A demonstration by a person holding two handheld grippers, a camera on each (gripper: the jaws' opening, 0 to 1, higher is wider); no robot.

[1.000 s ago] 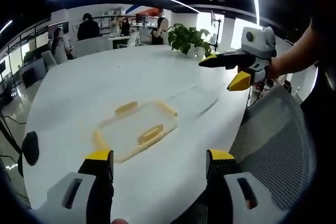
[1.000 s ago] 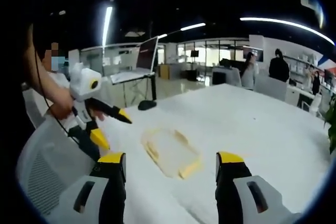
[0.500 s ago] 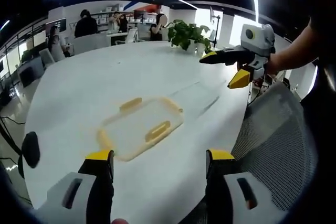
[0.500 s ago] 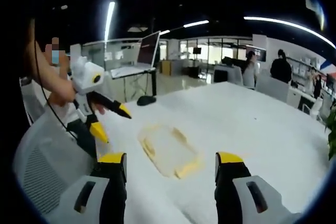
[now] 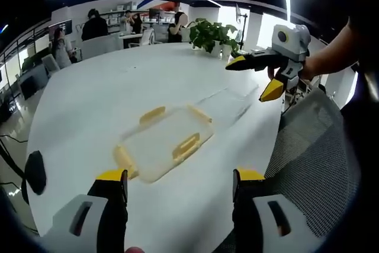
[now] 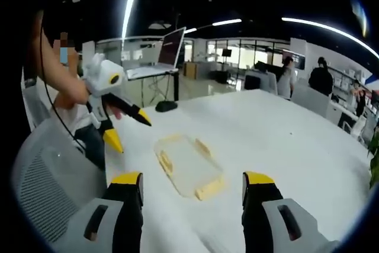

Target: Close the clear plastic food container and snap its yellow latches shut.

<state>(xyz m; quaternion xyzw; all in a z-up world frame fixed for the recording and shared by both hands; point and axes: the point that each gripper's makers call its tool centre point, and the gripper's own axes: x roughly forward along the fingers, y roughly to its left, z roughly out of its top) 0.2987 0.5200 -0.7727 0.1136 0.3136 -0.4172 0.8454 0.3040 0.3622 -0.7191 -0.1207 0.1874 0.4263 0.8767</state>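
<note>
Both our grippers, left [image 5: 177, 182] and right [image 6: 192, 185], gape empty; the container [image 5: 164, 142] at frame centre could skid across the table [image 5: 83, 105] if we press one latch unbraced.

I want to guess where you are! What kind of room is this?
Probably a big open office: a large white table, people sitting at desks in the back, a potted plant, and a mesh chair.

Bare white table [image 5: 89, 99] rings the container [image 5: 164, 142] (lying flat) — mesh chair [image 5: 308, 164] crowds one edge.
</note>
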